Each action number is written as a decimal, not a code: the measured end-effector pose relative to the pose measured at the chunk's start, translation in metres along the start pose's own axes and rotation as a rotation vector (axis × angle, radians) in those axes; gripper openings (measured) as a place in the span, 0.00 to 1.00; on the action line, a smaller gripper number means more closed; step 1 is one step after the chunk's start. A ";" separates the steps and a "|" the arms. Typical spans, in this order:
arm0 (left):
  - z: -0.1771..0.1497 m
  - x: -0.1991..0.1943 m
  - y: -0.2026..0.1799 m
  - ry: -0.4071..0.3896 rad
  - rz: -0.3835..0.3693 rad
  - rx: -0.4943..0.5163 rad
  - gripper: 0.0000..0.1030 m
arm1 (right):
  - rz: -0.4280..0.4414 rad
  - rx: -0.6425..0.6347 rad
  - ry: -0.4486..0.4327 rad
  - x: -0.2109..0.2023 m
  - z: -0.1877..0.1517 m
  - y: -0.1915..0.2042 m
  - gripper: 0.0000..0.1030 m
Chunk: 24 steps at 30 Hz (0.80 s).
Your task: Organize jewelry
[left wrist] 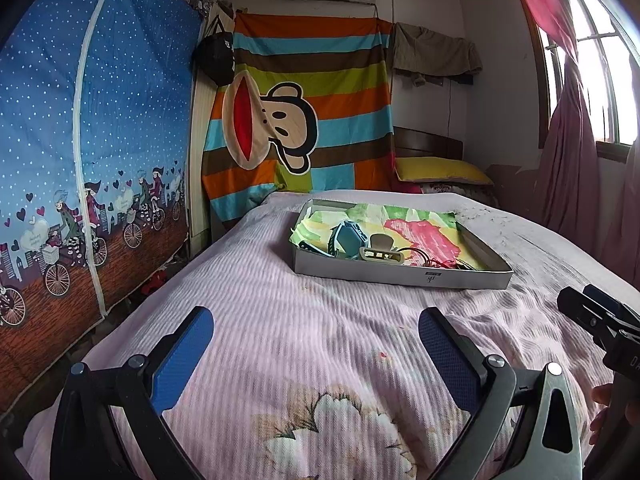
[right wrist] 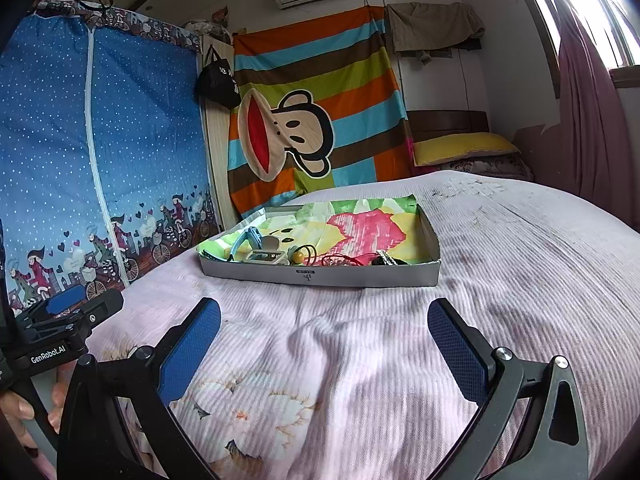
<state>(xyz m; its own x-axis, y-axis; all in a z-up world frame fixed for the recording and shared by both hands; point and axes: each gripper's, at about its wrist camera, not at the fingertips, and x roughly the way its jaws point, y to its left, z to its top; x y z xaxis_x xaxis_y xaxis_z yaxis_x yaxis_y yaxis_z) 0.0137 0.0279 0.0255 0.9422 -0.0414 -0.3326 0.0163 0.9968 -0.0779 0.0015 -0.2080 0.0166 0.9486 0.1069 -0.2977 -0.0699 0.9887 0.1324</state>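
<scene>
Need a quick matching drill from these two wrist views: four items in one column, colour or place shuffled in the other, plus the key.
Items
1. hair claw clip
2. pillow
3. tray
4. left gripper

Descriptions
A. yellow, at the head of the bed
B. beige, lying inside the tray
C. open, hovering over the pink bedspread
D. grey, shallow, sitting on the bedspread

Pairs: 1-B, 2-A, 3-D, 4-C

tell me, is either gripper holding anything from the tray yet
No, both the left gripper and right gripper hang open and empty over the bedspread, short of the tray.
</scene>
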 end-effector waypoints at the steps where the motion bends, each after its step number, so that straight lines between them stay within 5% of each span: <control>1: 0.000 0.000 0.000 0.000 0.000 0.000 1.00 | -0.001 -0.002 0.001 0.000 0.000 0.000 0.99; 24: -0.004 0.002 0.000 0.004 0.004 -0.002 1.00 | 0.002 -0.002 0.001 0.001 -0.001 0.001 0.99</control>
<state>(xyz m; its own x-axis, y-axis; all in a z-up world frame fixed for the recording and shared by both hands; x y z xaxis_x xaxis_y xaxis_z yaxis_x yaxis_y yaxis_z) 0.0143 0.0278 0.0206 0.9409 -0.0379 -0.3367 0.0121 0.9968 -0.0785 0.0023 -0.2070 0.0156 0.9480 0.1094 -0.2988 -0.0728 0.9887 0.1309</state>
